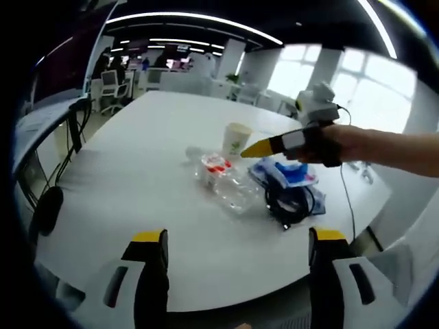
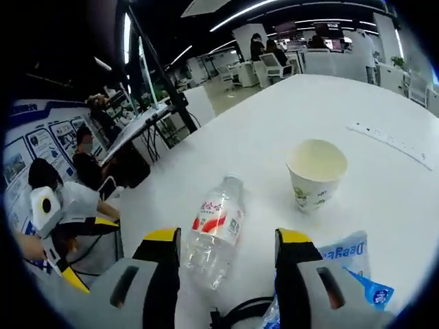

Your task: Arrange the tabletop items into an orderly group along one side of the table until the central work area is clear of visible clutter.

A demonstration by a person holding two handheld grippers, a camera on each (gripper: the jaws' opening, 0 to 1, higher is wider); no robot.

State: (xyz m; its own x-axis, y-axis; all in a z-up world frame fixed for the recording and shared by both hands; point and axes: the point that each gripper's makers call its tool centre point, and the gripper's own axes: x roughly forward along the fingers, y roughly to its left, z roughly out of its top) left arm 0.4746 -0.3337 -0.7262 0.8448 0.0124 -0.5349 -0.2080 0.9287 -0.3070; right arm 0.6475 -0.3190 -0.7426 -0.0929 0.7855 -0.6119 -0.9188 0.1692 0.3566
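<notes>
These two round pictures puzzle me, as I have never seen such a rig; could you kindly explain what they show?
No robot is involved: a person holds one hand-held gripper in each hand, and a fisheye camera rides on each, looking forward along its two yellow-tipped jaws.

The left gripper view shows the left hand-held gripper open and holding nothing above a white table. The right hand-held gripper reaches in from the right, held by the person's hand.

The right gripper view looks down on a water bottle lying on its side between the open jaws, not visibly clamped. Nearby stand a paper cup and lie a blue packet and a coiled black cable.
</notes>
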